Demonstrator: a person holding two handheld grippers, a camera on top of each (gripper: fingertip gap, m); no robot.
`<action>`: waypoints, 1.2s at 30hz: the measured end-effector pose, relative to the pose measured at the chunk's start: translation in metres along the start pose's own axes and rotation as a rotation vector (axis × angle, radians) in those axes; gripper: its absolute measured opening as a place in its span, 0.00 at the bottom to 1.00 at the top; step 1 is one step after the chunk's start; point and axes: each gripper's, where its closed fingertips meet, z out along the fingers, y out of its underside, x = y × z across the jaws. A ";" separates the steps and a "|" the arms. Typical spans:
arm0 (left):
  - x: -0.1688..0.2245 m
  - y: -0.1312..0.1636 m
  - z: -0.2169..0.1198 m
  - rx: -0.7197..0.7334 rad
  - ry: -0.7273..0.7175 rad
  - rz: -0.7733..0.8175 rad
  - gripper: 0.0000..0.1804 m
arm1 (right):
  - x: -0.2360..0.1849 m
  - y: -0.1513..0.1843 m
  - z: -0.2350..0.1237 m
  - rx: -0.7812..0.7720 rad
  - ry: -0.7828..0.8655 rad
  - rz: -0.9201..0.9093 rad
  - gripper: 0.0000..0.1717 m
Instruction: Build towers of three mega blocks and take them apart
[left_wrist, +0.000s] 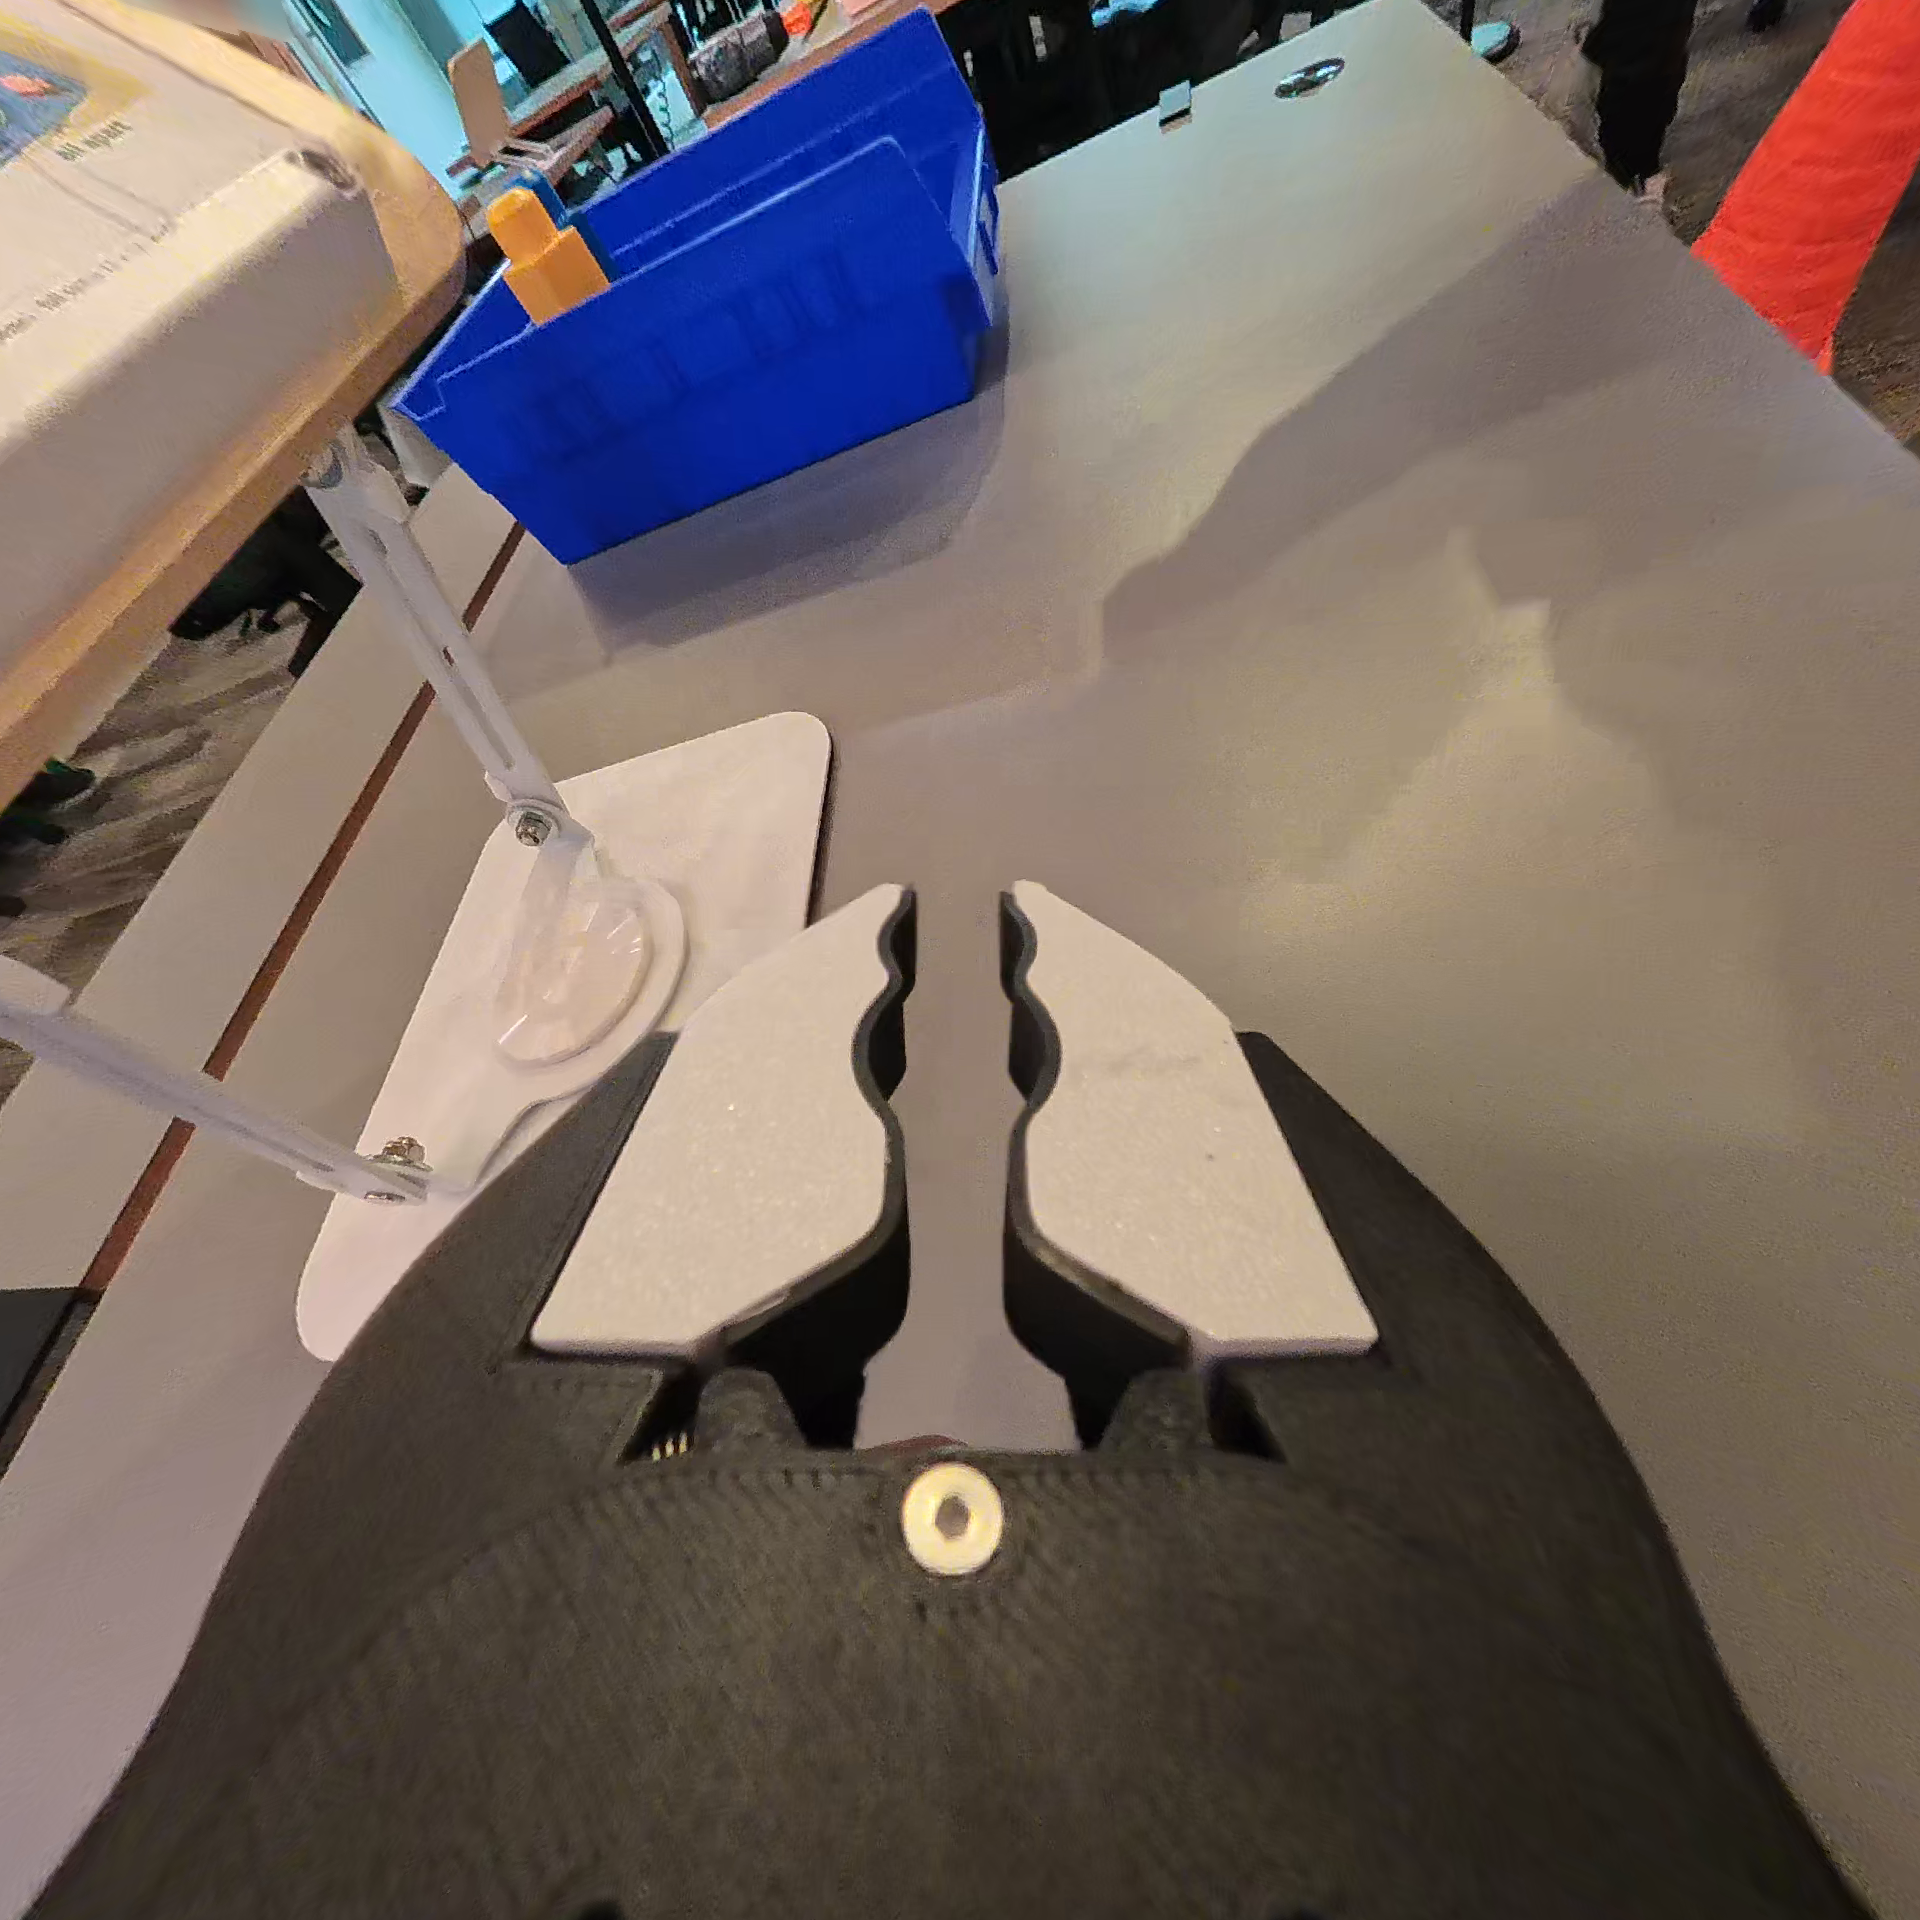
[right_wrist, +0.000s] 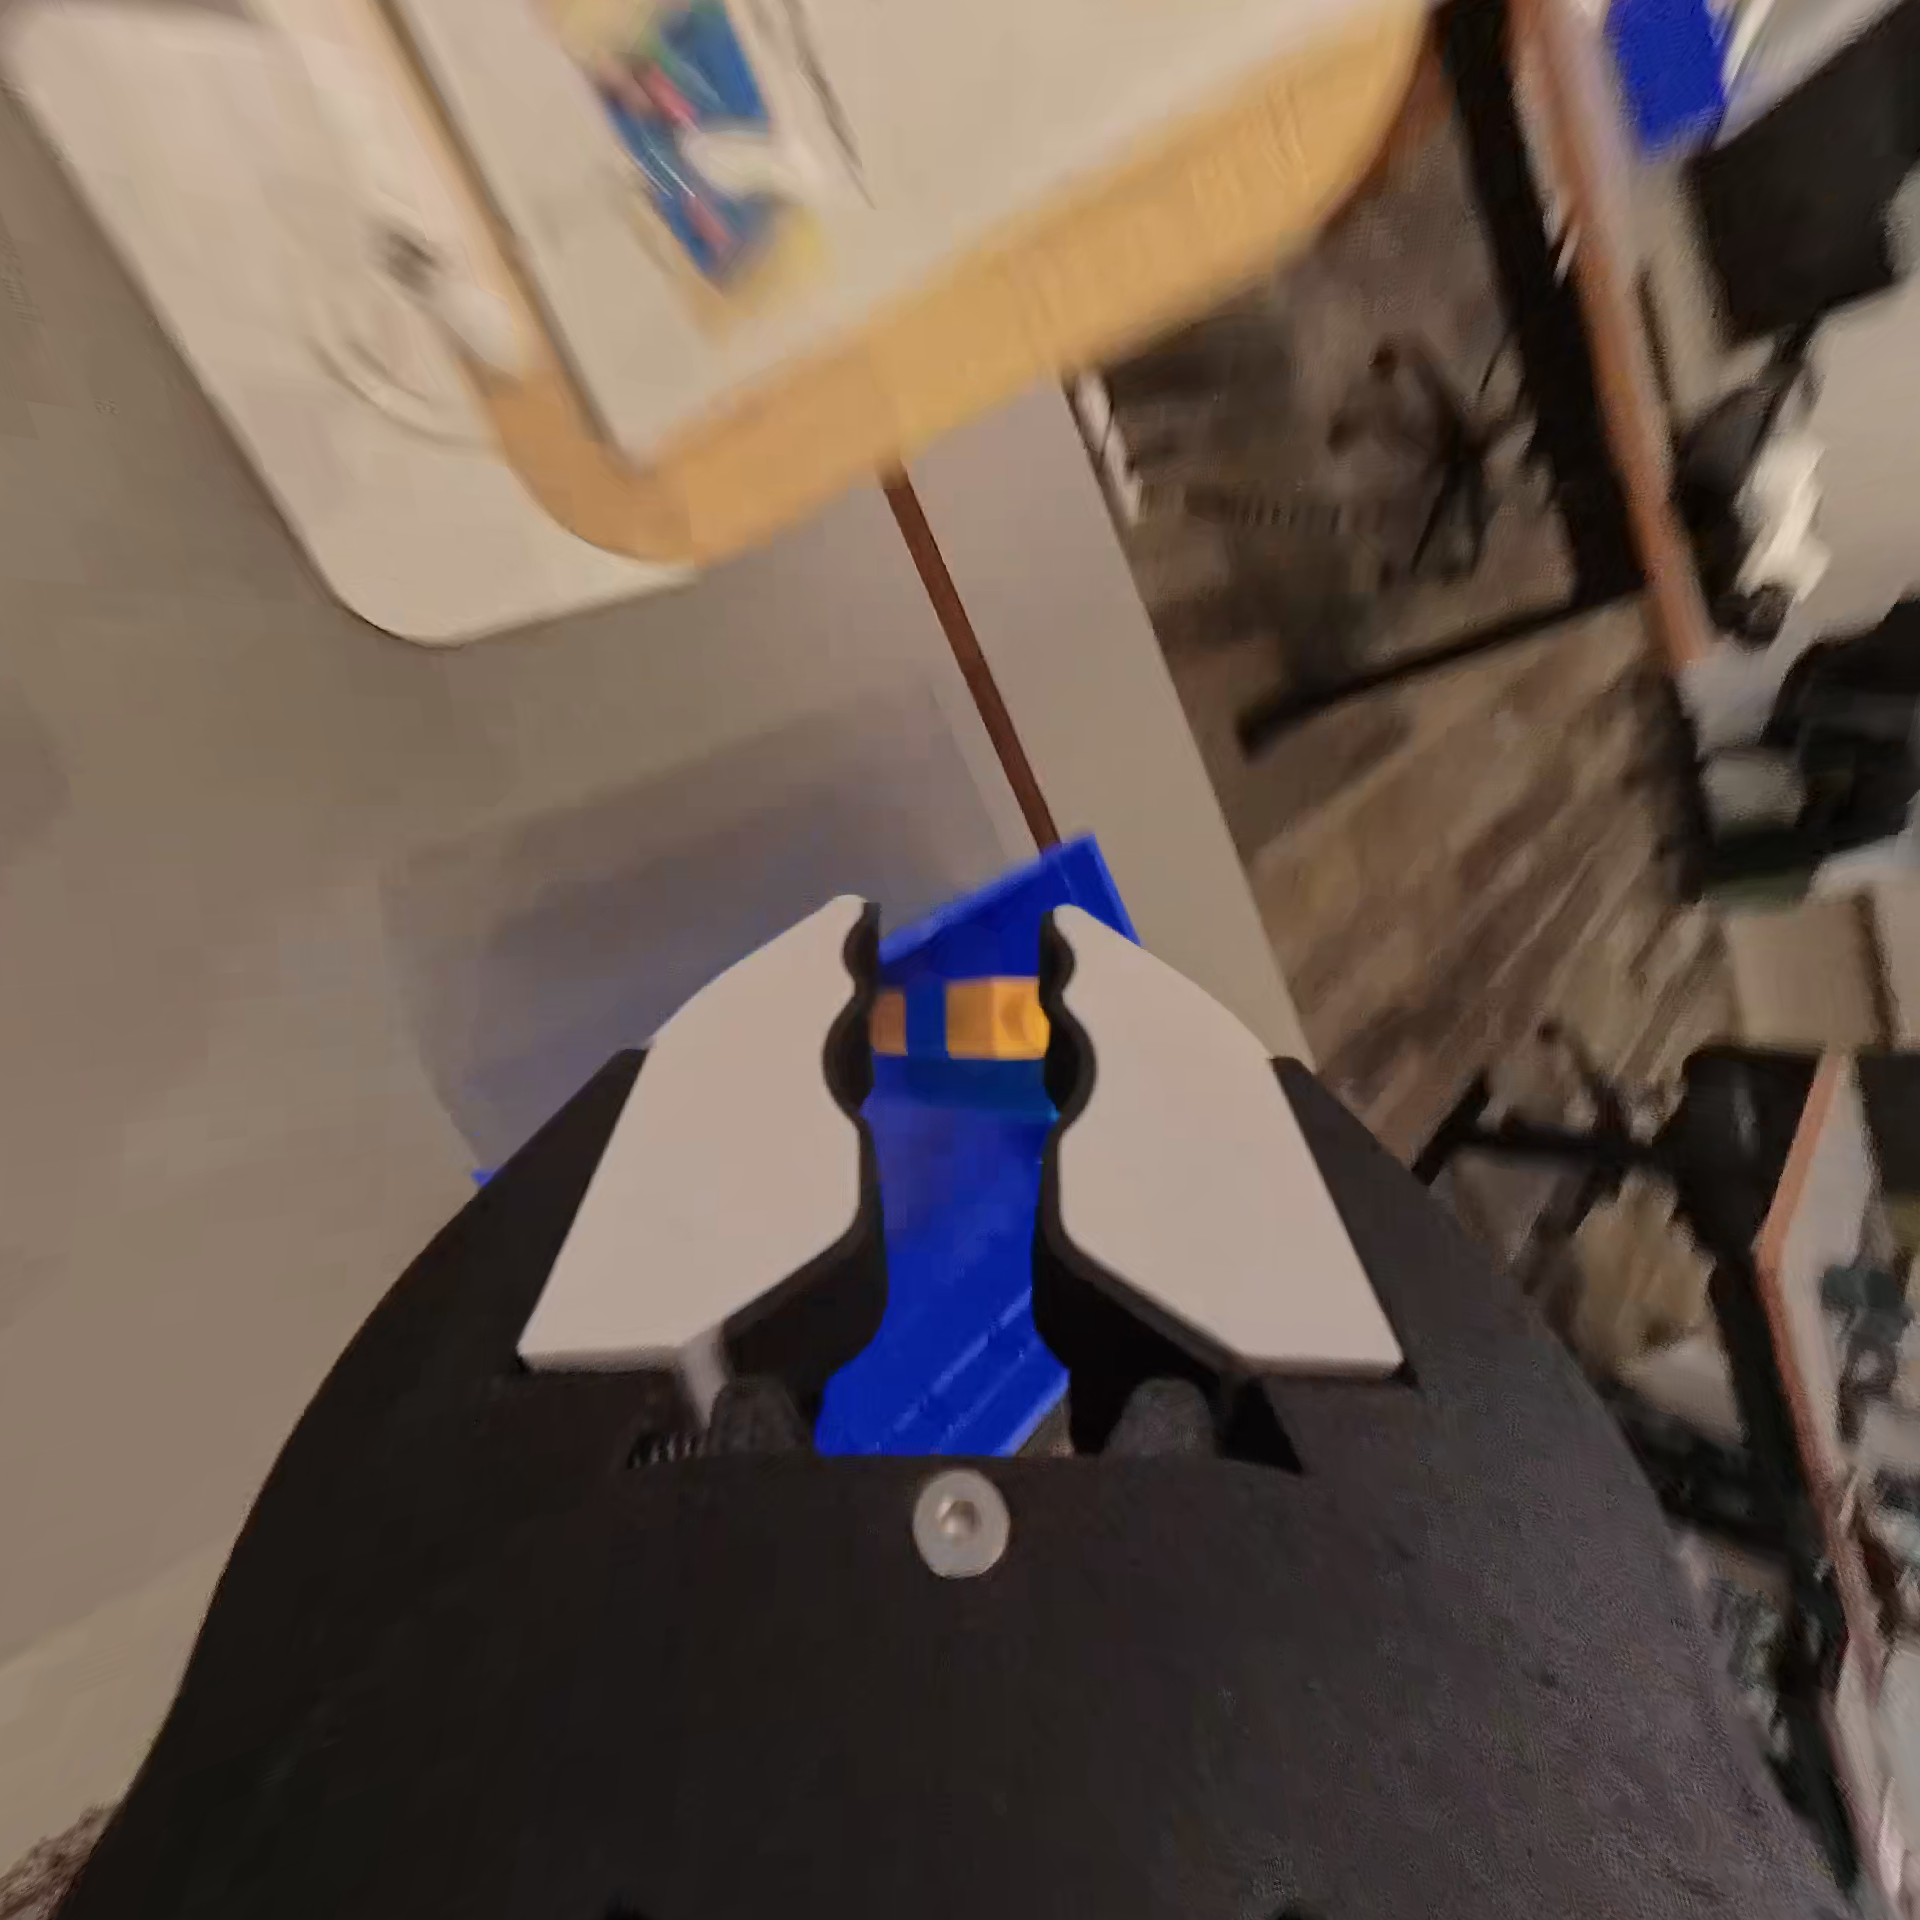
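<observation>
**Lighting and picture quality, two wrist views**

Left wrist view: moderately bright indoor light, warm on the grey table (left_wrist: 1351, 727), cooler teal in the far room at the upper left. Soft, broad shadows lie across the table's middle and right; a darker shadow sits under the blue bin (left_wrist: 727, 343). Mild sheen on the table, no hard glare. Foreground sharp; slight blur on the bin's face and the far background. Strong wide-angle bending at the edges.

Right wrist view: dimmer and heavily motion-blurred, worst on the right side and on the wooden board (right_wrist: 935, 312) at the top. A bluish cast tints the table (right_wrist: 260, 831) beside the blue bin (right_wrist: 966, 1247). Edges curve markedly.
</observation>
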 end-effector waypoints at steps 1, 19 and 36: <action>0.001 -0.002 -0.002 0.004 0.003 0.010 0.10 | -0.019 -0.015 -0.012 0.055 0.012 -0.043 0.12; -0.194 0.090 -0.287 -0.609 -0.588 0.120 0.24 | -0.272 -0.108 0.072 0.619 -0.555 -0.059 0.00; -0.236 0.255 -0.325 -1.250 -0.056 0.298 0.37 | -0.289 -0.085 0.110 0.555 -0.666 0.001 0.00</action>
